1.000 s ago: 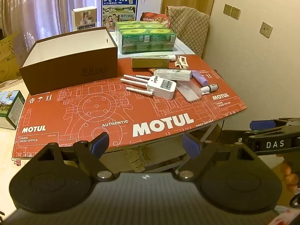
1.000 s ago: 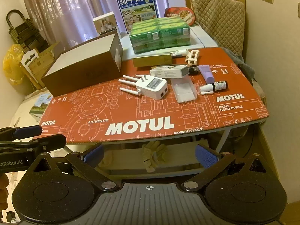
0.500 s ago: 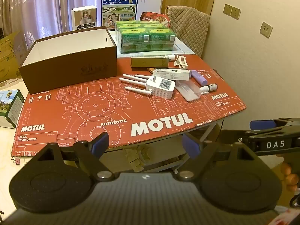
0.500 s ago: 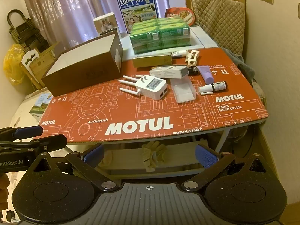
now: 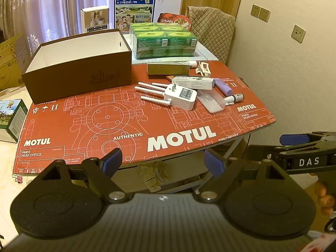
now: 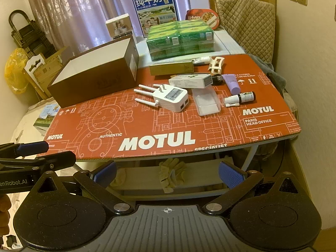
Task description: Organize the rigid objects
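left gripper (image 5: 162,161) wide, empty, short of the table edge | brown box (image 5: 79,67) open-topped, left rear of red mat (image 5: 126,126) | white router (image 5: 180,97) mid-mat | clear case (image 6: 206,101), purple tube (image 6: 231,83), small bottle (image 6: 241,98) to its right | right gripper (image 6: 167,171) wide, empty

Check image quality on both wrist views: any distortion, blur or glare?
Left wrist view: strong fisheye bowing of the red MOTUL cardboard sheet, dark corner vignette, print sharp. Right wrist view: same bowing, warm dim cast, mild sheen on the green shrink-wrapped carton pack.
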